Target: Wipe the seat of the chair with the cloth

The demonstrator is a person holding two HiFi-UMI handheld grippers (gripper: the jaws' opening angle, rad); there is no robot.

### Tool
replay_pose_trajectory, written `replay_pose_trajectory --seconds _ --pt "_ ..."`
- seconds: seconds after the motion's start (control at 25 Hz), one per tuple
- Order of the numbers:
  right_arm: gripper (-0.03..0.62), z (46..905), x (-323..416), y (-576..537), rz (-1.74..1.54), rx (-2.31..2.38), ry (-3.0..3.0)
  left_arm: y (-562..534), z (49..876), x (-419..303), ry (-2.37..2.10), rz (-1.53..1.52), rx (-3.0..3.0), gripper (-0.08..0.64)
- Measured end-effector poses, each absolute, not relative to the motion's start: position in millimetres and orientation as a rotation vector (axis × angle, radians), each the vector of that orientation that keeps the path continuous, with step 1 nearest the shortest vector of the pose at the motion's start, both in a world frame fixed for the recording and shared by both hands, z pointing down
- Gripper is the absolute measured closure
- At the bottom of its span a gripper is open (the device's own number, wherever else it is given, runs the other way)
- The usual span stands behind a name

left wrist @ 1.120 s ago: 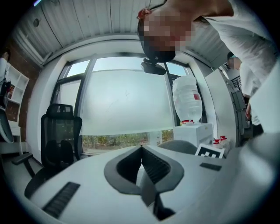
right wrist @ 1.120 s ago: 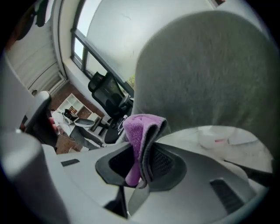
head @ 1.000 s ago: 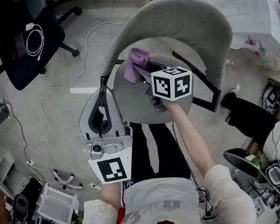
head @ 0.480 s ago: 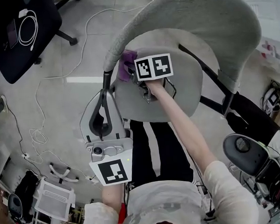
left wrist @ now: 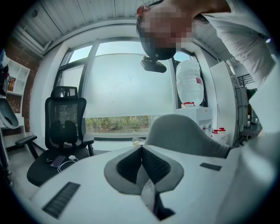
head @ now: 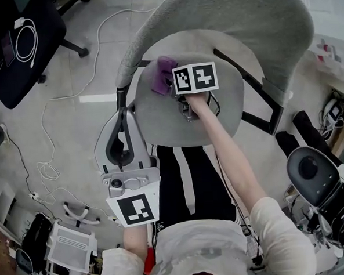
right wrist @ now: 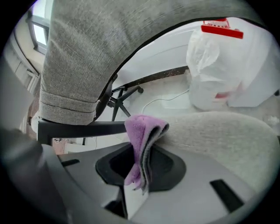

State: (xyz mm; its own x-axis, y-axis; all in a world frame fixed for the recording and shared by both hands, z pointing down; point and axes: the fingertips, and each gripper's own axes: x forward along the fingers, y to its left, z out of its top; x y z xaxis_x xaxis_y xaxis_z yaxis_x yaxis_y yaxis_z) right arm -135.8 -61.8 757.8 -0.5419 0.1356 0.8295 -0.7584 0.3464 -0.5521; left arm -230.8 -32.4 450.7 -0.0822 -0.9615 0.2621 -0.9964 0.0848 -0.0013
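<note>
A grey fabric chair stands in front of me, its seat (head: 208, 111) under the curved backrest (head: 240, 19). My right gripper (head: 173, 84), with its marker cube, is shut on a folded purple cloth (head: 163, 73) at the seat's rear left. In the right gripper view the cloth (right wrist: 141, 129) hangs pinched between the jaws of the right gripper (right wrist: 141, 151), touching the seat (right wrist: 218, 131) below the backrest (right wrist: 109, 43). My left gripper (head: 124, 116) hovers off the seat's left side near the black armrest post. Nothing is held in the left gripper (left wrist: 142, 148), which is shut.
A black office chair (head: 21, 50) carrying a coiled white cable stands at the far left, with cables (head: 50, 141) trailing over the floor. A white rack (head: 68, 251) is at the lower left, a black round device (head: 310, 172) at the right. A white plastic bag (right wrist: 223, 65) lies behind the seat.
My right gripper has shifted the cloth a short way across the seat's rear left, out toward the edge and back. The left gripper has stayed beside the chair.
</note>
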Motion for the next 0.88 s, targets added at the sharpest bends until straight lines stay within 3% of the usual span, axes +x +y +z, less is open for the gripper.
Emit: replay_pose_trajectory --seconds 0.88 --pt "0.502 747.3 113.7 -126.9 1.004 0.970 -1.479 -56.1 435.9 -177.8 -2.000 0.294 2.162 0.548"
